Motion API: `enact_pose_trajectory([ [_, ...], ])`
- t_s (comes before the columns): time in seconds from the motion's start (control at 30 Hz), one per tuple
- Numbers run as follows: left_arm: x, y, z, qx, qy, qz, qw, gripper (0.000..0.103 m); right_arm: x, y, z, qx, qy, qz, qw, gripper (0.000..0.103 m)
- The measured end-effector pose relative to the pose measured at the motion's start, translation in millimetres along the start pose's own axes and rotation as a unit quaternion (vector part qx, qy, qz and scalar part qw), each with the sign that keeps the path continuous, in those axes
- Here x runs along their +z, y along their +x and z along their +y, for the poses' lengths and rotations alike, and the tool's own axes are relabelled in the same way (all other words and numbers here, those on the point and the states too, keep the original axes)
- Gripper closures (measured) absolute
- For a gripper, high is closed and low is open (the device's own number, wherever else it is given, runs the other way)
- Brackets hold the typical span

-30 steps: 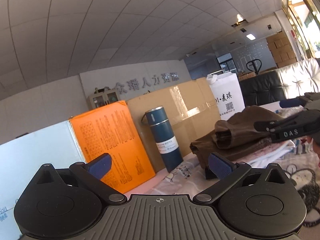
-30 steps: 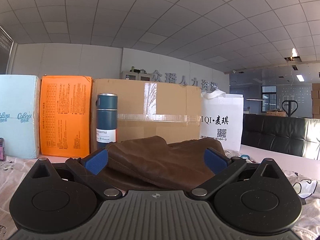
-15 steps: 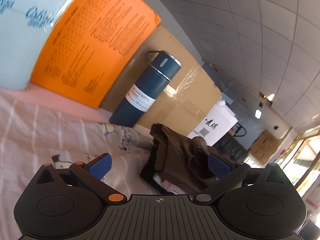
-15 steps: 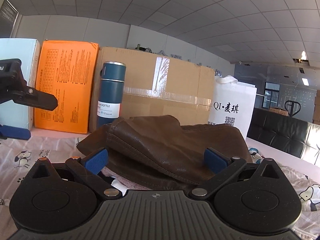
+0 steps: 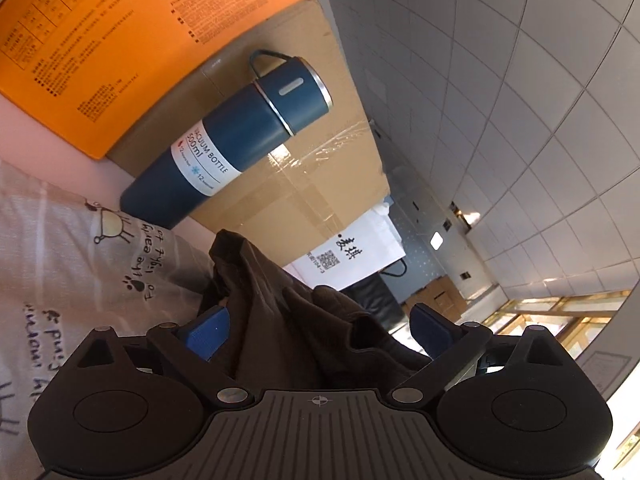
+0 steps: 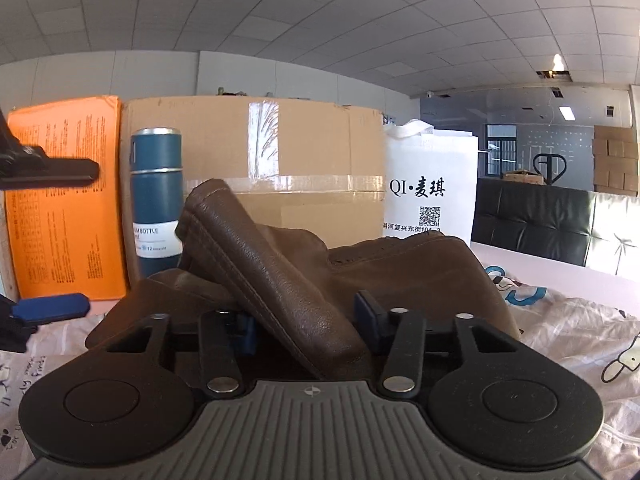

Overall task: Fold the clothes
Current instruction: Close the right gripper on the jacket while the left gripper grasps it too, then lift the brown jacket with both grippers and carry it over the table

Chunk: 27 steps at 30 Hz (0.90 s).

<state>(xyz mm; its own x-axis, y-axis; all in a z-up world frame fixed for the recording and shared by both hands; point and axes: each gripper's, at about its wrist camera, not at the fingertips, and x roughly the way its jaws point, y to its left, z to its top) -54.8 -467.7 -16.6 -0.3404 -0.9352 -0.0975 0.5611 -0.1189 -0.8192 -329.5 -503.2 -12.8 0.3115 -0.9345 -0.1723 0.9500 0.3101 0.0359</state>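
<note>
Left wrist view: the left hand-held gripper (image 5: 318, 330) stands wide around the brown garment (image 5: 288, 328) on the printed cloth (image 5: 60, 264) (pads not pressing).

Right wrist view: the right hand-held gripper (image 6: 306, 322) is closing on a raised fold of this garment (image 6: 280, 280), before a blue bottle (image 6: 157, 200).

A white tiled ceiling (image 6: 360, 20) with lit panels spans the room, above a black sofa (image 6: 532, 224) by stacked cartons (image 6: 616, 160).

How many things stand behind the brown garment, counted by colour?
Orange: 1, the orange box
Dark blue: 1, the vacuum bottle
Brown cardboard: 1, the cardboard box
White: 1, the white bag
Total: 4
</note>
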Motion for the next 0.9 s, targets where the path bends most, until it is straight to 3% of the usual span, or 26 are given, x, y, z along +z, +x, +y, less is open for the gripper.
enact_pose_trajectory([
  [0.07, 1.2, 9.8, 3.0, 0.001, -0.009, 0.006, 0.9999, 0.005, 1.1, -2.9, -11.6, 0.002, 0.032, -0.007, 0.999, 0.071],
  [0.2, 4.6, 27.1, 9.9, 0.004, -0.025, 0.015, 0.9996, 0.005, 1.4, -7.2, -22.4, -0.003, 0.067, -0.020, 0.998, 0.071],
  [0.43, 22.1, 52.2, 2.5, -0.010, 0.000, 0.038, 0.9992, 0.005, 2.4, -9.7, -24.6, -0.007, 0.081, -0.021, 0.996, 0.069],
  [0.7, 19.9, 63.4, 6.5, -0.012, 0.003, 0.078, 0.9969, 0.005, 4.9, -14.1, -27.7, -0.003, 0.098, -0.020, 0.995, 0.066],
  [0.8, 16.6, 68.8, 11.0, -0.031, -0.010, 0.077, 0.9965, 0.005, 4.2, -14.3, -25.8, -0.005, 0.097, -0.023, 0.995, 0.056],
  [0.83, 14.2, 71.2, 9.6, -0.030, -0.005, 0.077, 0.9966, 0.006, 4.0, -13.0, -24.3, -0.005, 0.094, -0.025, 0.995, 0.047],
  [0.9, 7.3, 75.1, 2.1, -0.013, 0.022, 0.072, 0.9970, 0.026, 3.8, -8.2, -20.8, 0.000, 0.083, -0.030, 0.996, 0.031],
])
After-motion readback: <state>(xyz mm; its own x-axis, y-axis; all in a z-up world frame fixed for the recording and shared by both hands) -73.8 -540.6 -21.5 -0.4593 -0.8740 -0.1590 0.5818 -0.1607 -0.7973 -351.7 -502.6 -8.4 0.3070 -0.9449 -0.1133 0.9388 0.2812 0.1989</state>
